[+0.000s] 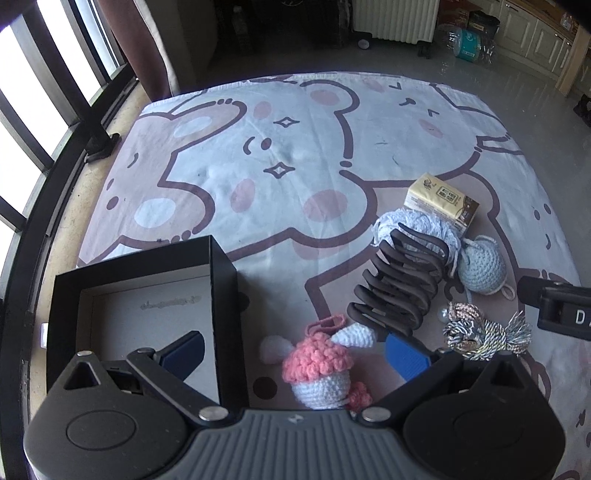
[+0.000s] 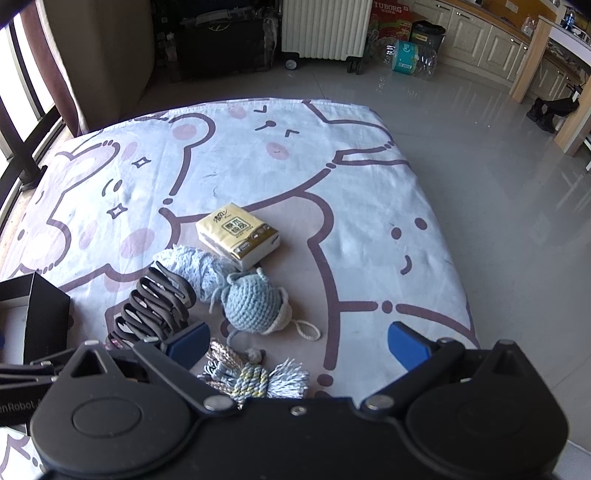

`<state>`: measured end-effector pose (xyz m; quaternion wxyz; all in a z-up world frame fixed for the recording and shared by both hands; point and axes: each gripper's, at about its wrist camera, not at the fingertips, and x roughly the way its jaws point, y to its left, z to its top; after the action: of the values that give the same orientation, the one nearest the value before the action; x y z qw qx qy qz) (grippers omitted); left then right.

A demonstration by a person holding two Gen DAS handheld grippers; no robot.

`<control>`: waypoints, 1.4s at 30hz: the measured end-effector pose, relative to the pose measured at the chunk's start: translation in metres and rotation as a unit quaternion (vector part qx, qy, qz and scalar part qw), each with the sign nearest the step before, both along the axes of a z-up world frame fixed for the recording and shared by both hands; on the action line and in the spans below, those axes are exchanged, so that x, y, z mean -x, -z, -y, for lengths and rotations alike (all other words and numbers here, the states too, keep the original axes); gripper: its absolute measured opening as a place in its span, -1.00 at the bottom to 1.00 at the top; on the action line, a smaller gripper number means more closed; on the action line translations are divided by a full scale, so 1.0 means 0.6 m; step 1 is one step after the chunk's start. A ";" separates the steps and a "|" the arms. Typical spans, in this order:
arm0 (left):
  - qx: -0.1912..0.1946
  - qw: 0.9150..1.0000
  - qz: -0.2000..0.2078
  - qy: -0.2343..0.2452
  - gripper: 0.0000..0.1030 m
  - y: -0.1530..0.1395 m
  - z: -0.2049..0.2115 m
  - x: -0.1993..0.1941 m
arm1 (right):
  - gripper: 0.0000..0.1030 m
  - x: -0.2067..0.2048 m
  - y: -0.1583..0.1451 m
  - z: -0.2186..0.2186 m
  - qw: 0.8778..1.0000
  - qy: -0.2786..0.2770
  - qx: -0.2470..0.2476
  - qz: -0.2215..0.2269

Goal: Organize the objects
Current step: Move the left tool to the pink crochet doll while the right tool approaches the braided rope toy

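An open black box (image 1: 221, 266) with a white inside stands at the left on the cartoon blanket (image 1: 280, 155); its corner shows in the right wrist view (image 2: 48, 306). My left gripper (image 1: 295, 350) is open, its jaws straddling the box wall and a pink-and-white crochet toy (image 1: 321, 373). A dark hair claw (image 1: 399, 284), pale blue yarn (image 1: 413, 223), a blue crochet pouch (image 1: 482, 264), a tissue pack (image 1: 441, 201) and a tasselled cord bundle (image 1: 484, 332) lie to the right. My right gripper (image 2: 299, 347) is open above the cord bundle (image 2: 255, 376), near the pouch (image 2: 251, 306), the claw (image 2: 155, 306) and the tissue pack (image 2: 236, 232).
A window railing (image 1: 48, 122) runs along the left. Grey tiled floor (image 2: 480, 166) lies beyond the blanket's right and far edges. A white radiator (image 2: 325, 26), a dark cabinet and bottles stand at the back.
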<state>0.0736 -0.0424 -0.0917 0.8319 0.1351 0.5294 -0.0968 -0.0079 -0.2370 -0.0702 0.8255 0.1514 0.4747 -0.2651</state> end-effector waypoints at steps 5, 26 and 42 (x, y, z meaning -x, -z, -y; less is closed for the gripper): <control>0.003 1.000 -0.025 0.009 0.99 0.016 0.007 0.005 | 1.00 -0.005 0.013 0.008 1.000 0.005 -0.010 -0.007; -0.002 0.993 -0.120 0.002 0.98 0.063 0.019 0.007 | 1.00 -0.004 0.058 0.024 0.997 0.019 -0.064 -0.046; 0.006 0.987 -0.161 0.002 0.82 0.085 0.017 0.002 | 1.00 -0.018 0.078 0.020 0.995 0.025 -0.087 -0.049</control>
<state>0.0724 -0.0526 -0.1430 0.7364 0.1142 0.6555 -0.1224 0.0030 -0.2490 -0.1170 0.7783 0.2209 0.5318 -0.2503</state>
